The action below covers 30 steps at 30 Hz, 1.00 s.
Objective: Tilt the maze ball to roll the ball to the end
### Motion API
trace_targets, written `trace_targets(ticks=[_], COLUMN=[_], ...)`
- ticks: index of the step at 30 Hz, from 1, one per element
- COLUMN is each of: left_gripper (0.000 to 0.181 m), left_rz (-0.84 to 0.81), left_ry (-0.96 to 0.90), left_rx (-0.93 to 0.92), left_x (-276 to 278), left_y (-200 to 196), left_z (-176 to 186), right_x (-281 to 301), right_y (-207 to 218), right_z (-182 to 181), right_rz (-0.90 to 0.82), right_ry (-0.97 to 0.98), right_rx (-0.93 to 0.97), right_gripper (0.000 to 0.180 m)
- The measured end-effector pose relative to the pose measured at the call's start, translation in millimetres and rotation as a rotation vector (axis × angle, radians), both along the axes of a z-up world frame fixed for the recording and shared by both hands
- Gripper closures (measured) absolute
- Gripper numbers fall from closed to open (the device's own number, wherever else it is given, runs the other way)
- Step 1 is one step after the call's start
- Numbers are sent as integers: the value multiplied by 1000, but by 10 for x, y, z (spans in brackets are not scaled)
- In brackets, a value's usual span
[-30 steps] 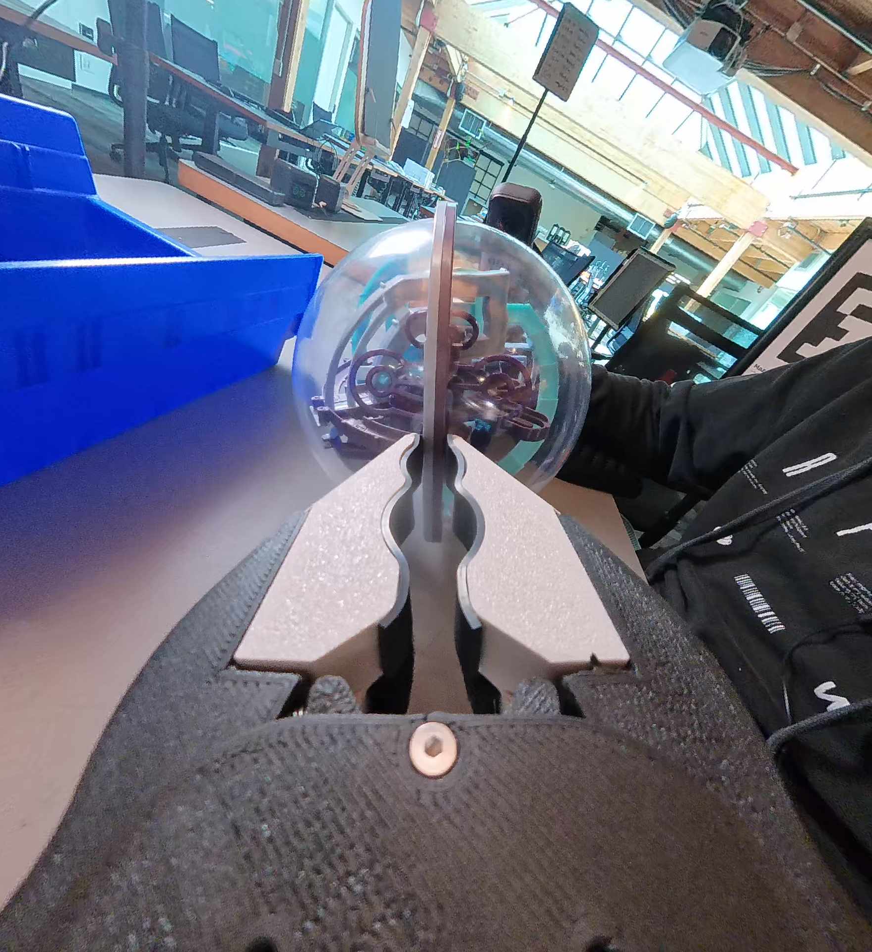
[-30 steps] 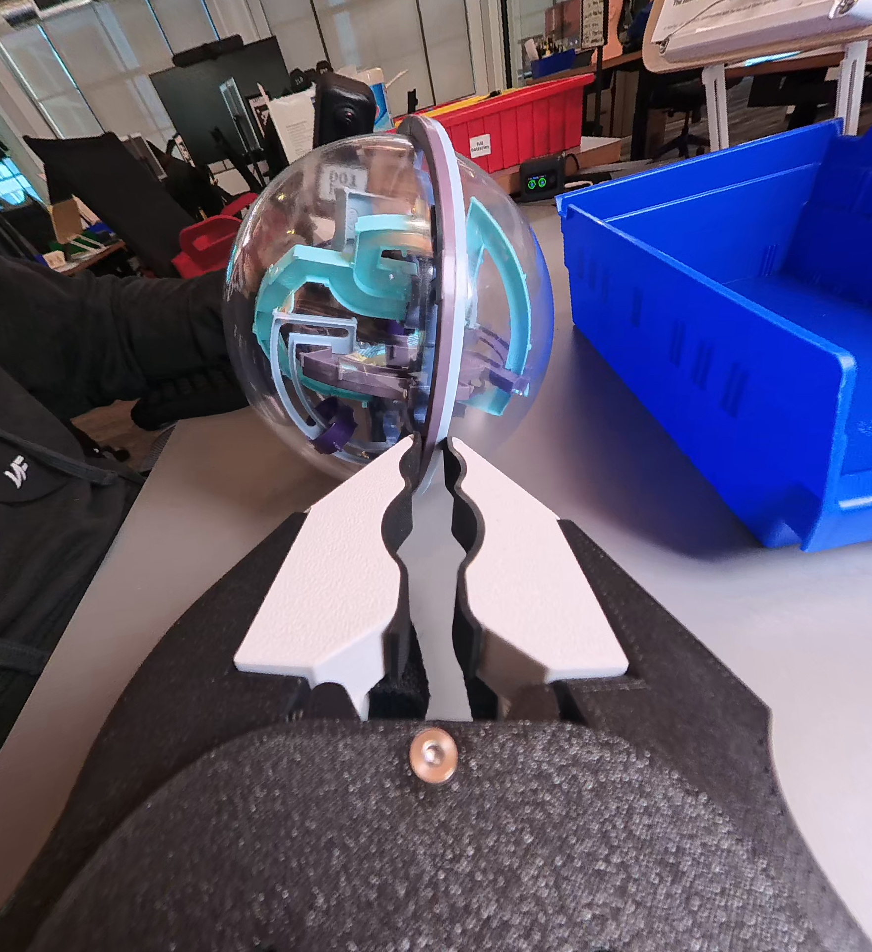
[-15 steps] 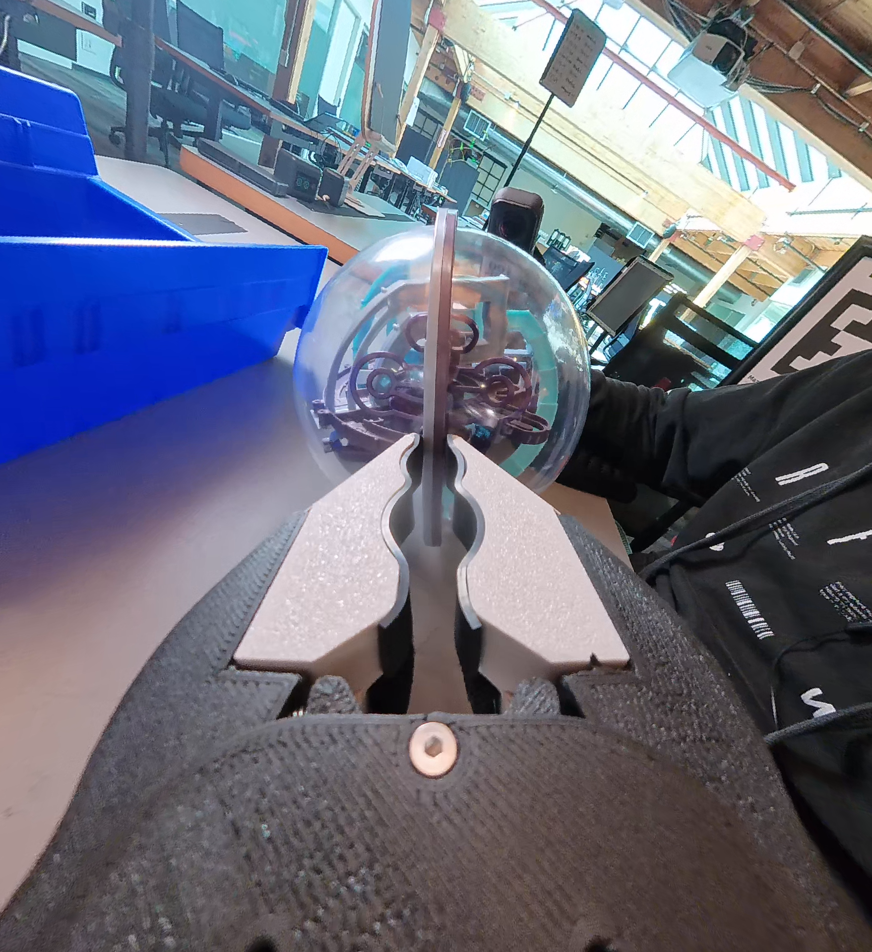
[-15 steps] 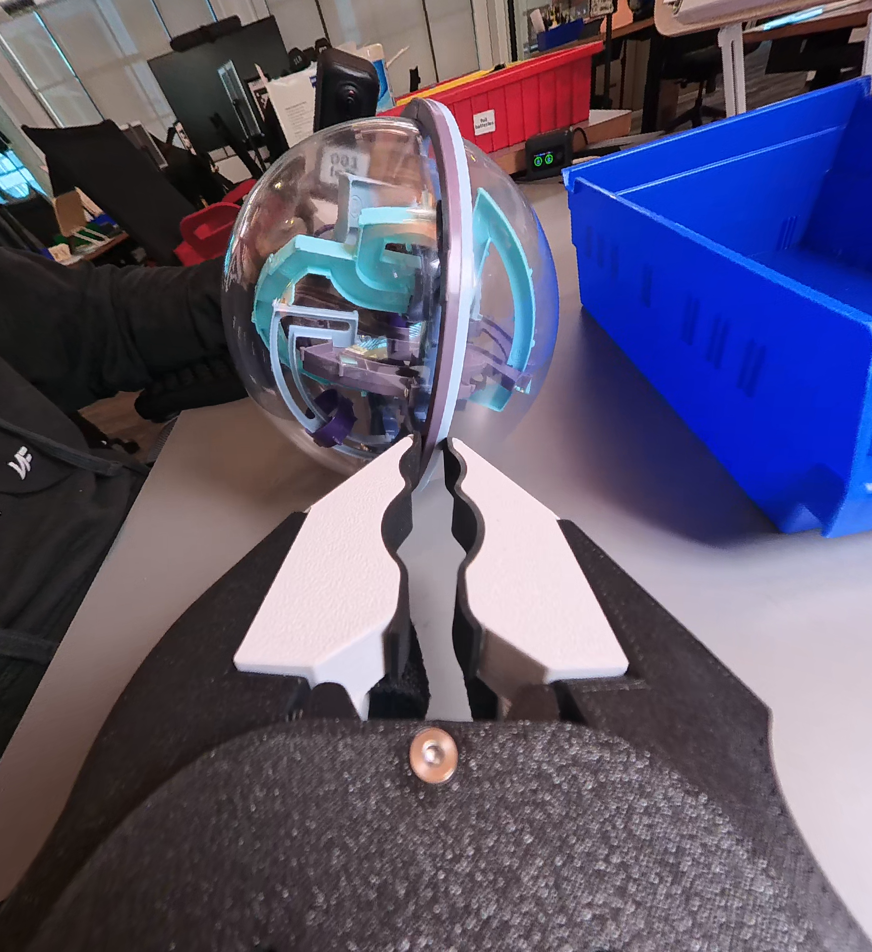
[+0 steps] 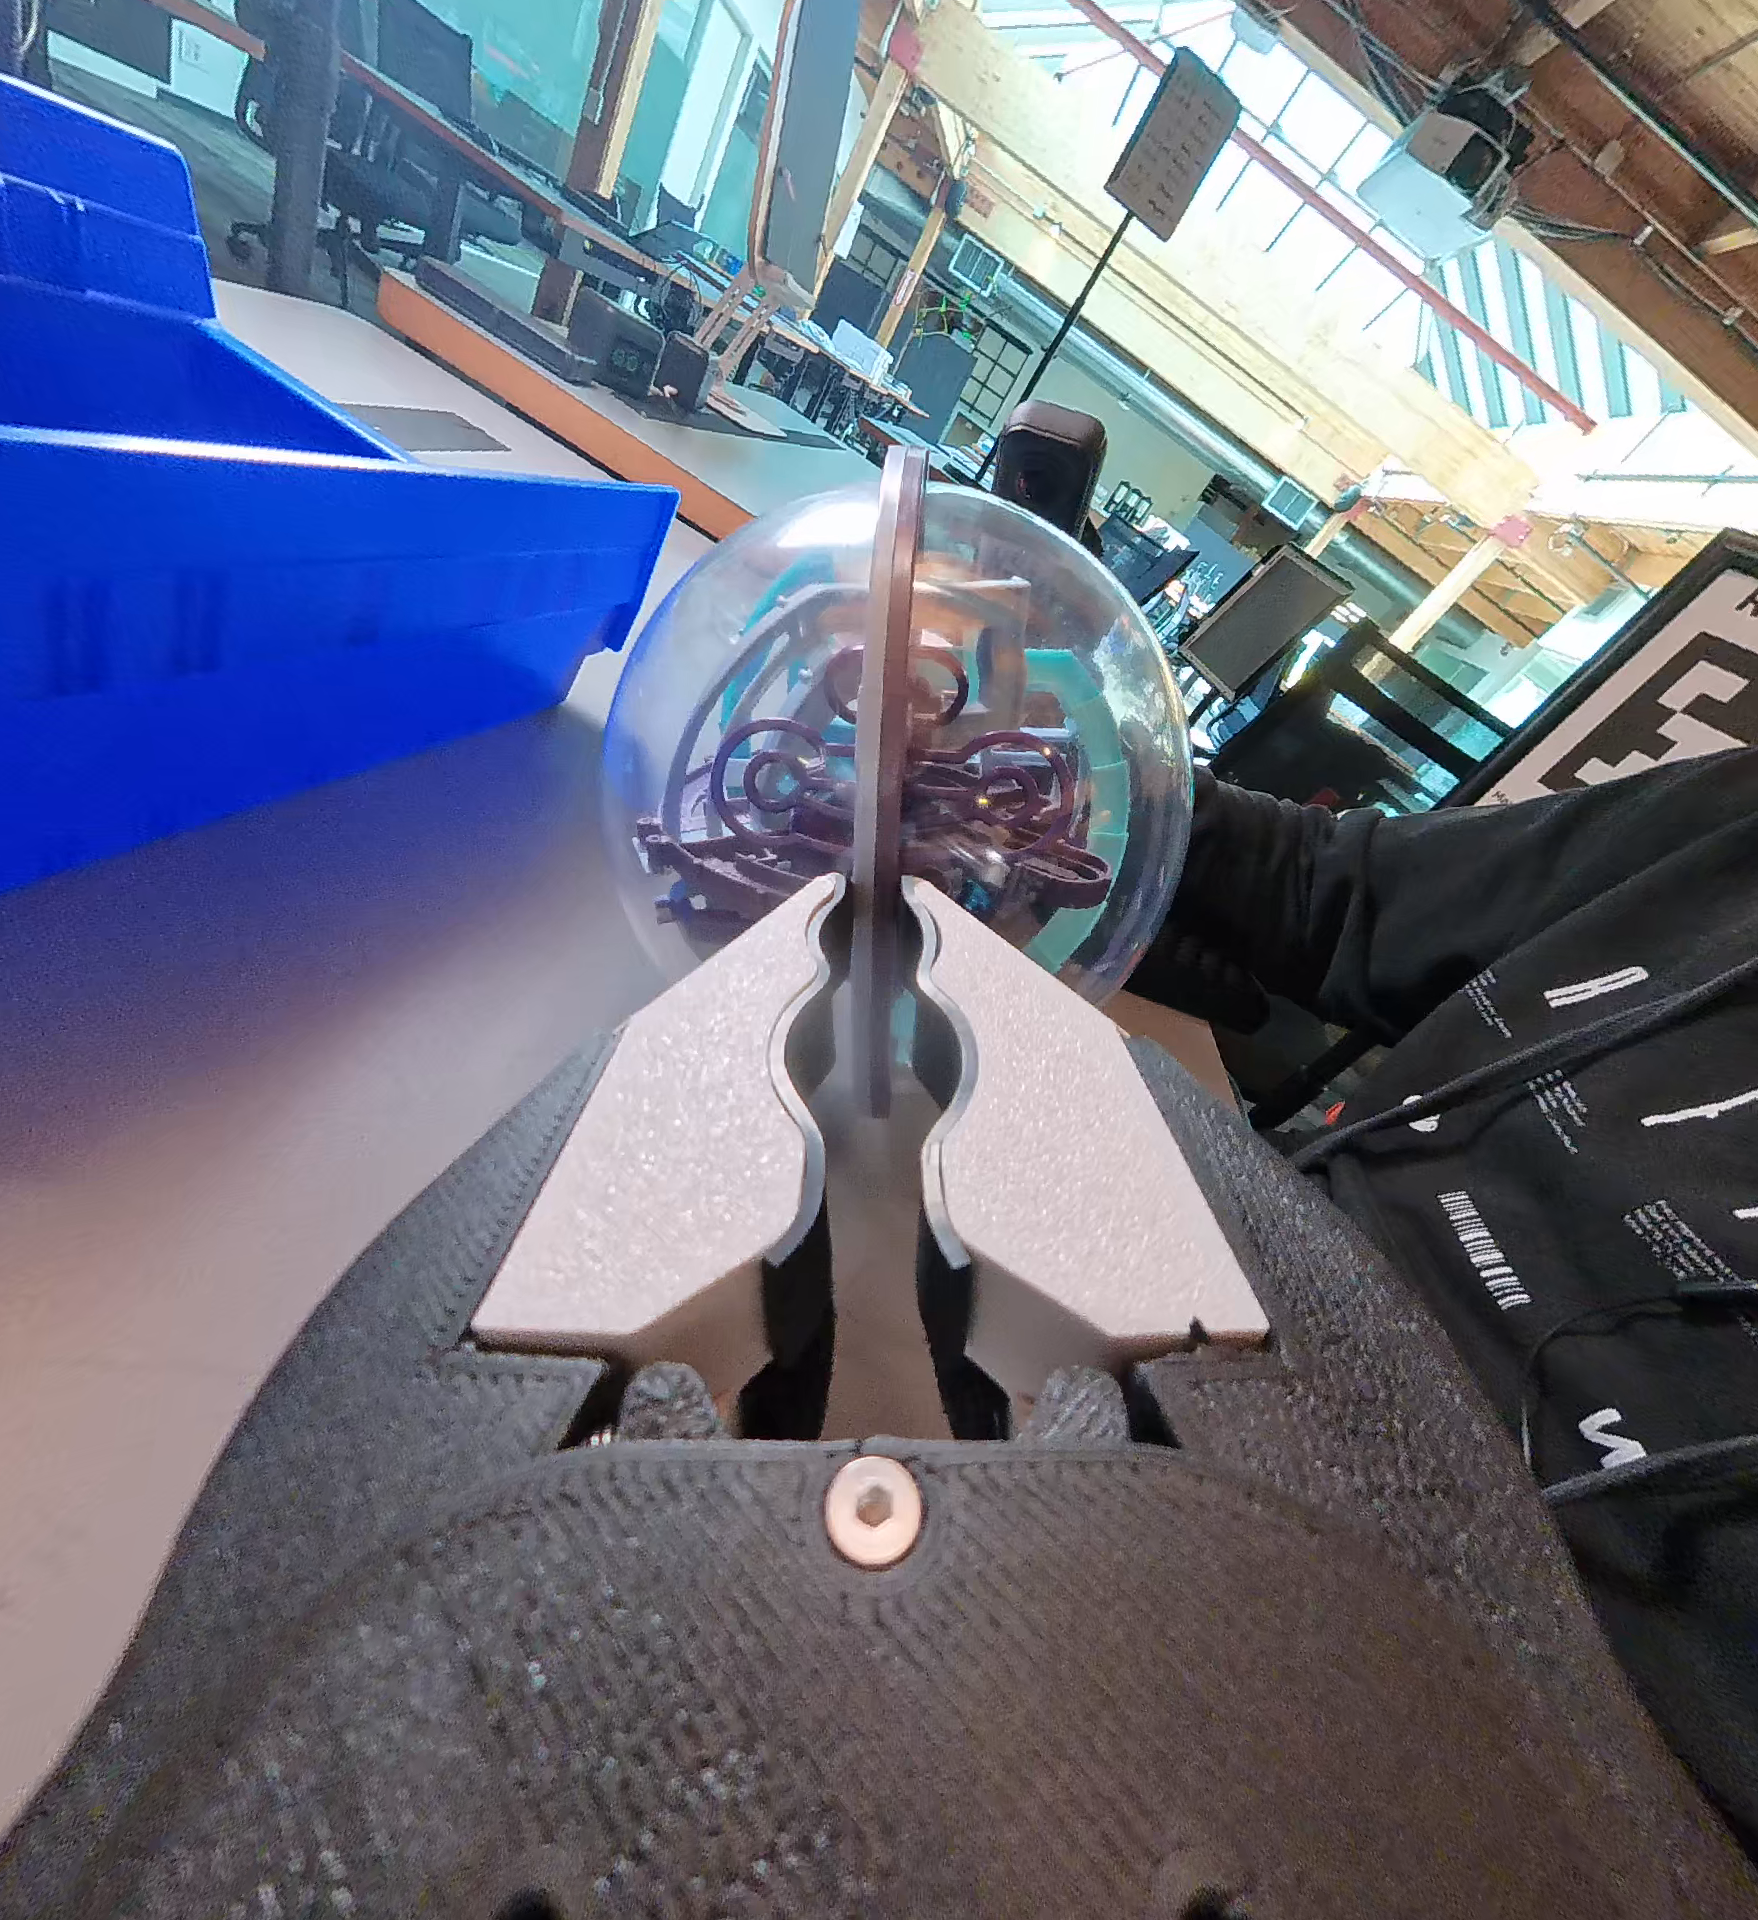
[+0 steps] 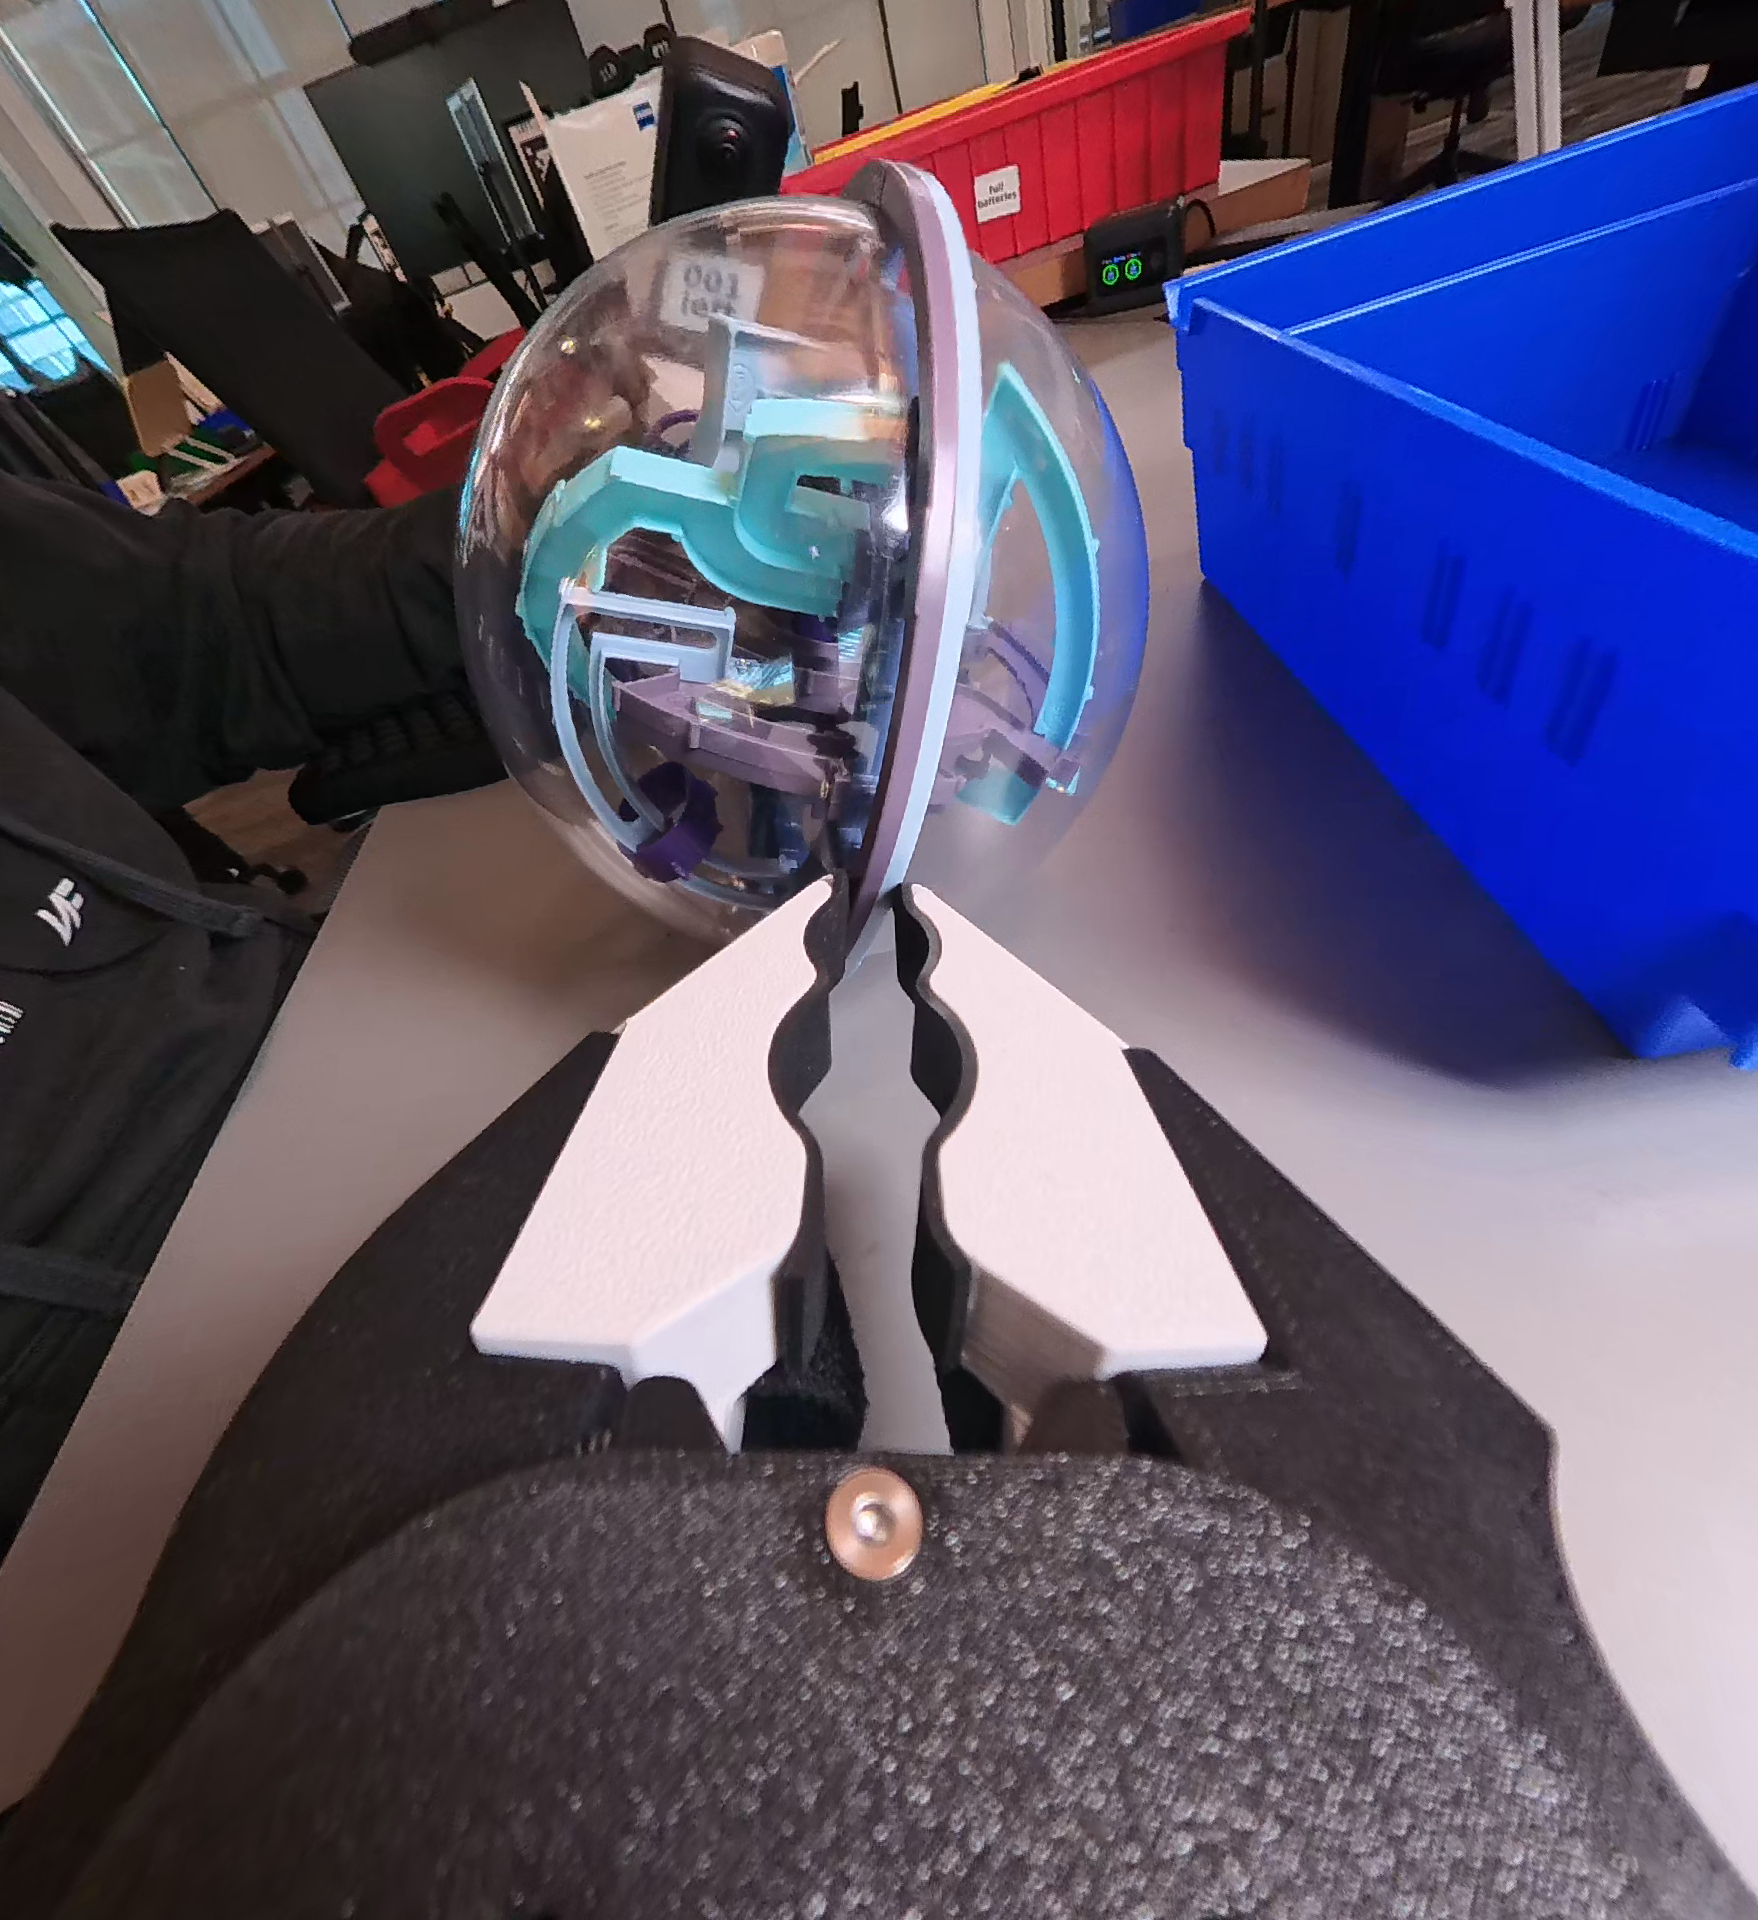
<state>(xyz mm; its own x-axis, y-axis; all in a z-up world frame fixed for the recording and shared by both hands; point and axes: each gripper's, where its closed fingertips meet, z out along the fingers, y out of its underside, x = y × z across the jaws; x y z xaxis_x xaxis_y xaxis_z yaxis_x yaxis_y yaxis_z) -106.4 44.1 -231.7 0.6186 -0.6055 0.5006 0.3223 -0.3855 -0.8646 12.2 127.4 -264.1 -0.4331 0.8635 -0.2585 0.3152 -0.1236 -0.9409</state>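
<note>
- The left gripper (image 5: 870, 914), with two pale grey wavy-edged fingers on a black textured body, is closed to a narrow slot on the thin purple-grey rim that runs around the clear plastic maze ball (image 5: 896, 727); the rim goes deep between the fingers.
- The right gripper (image 6: 867, 914), with white fingers and black wavy inner pads, is nearly closed too, and pinches the same rim at the fingertips only, on the opposite side of the ball.
- The maze ball (image 6: 802, 540) is held between both grippers, with its rim almost upright and a little tilted in the right wrist view. Inside are turquoise curved tracks and dark purple rings and ramps. I cannot find the small rolling ball inside.
- Whether the sphere touches the pale grey table (image 6: 1218, 1195) I cannot tell.
- A big blue plastic bin (image 6: 1540, 582) stands near the ball on the table, apart from it.
- A black sleeve (image 6: 189, 623) of the person reaches behind the ball, and the person's black printed clothing (image 5: 1633, 1195) fills the side toward the table edge.
- A small black camera (image 5: 1046, 457) rises just behind the ball.
- Farther back a long red bin (image 6: 1051, 135) is seen.
</note>
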Motion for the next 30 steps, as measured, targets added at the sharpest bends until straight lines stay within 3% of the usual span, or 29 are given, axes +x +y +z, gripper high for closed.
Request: trace_targets(ticks=[30], left_gripper=[174], left_rz=[14], left_ry=[-131], left_rx=[-134], left_x=[4], left_y=[32], left_z=[-105], right_x=[46], right_y=[-9], right_z=[-48], right_rz=[28], right_ry=[-46], right_rx=[-79], right_gripper=[173])
